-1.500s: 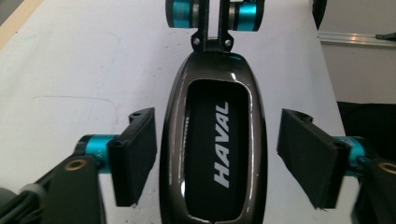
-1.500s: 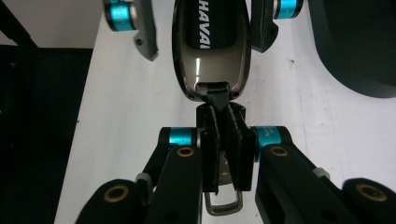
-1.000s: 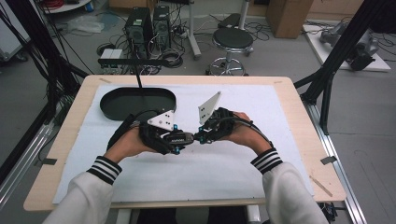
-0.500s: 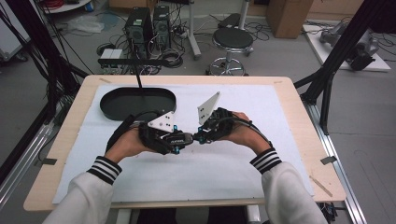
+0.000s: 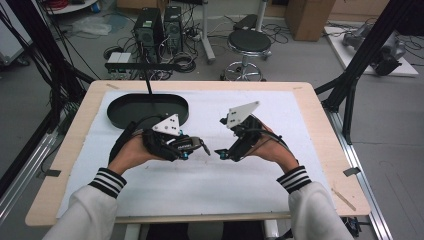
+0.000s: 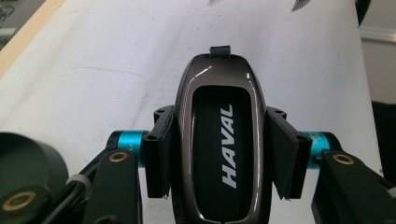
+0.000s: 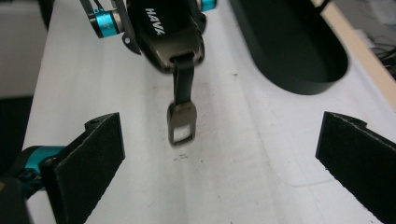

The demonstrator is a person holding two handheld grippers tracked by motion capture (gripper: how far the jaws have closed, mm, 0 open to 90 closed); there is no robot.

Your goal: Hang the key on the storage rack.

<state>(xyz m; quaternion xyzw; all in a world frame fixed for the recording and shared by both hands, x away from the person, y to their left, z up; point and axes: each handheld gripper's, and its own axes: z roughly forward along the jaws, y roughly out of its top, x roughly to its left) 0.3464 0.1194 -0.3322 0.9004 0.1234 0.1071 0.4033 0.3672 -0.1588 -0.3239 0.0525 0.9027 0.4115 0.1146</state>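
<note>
A dark glossy key fob (image 6: 218, 140) marked HAVAL sits lengthwise between the jaws of my left gripper (image 6: 219, 154), which is shut on its sides. In the high view, the left gripper (image 5: 192, 145) holds the fob (image 5: 186, 143) just above the white cloth, pointing right. A short strap with a metal loop (image 7: 182, 123) hangs from the fob's tip (image 7: 170, 32). My right gripper (image 7: 222, 158) is open, its pads (image 7: 88, 163) wide apart, facing the strap from a short distance. From above, the right gripper (image 5: 220, 152) sits just right of the fob.
A black oval tray (image 5: 148, 109) lies on the white cloth (image 5: 210, 195) behind the left hand; it also appears at the upper right of the right gripper view as the tray (image 7: 289, 42). The wooden table edge (image 5: 320, 115) frames the cloth. A black pole (image 5: 148, 85) rises behind the tray.
The right gripper has drawn back to the right, away from the left one; a gap now separates them. The left gripper stays put with the fob.
</note>
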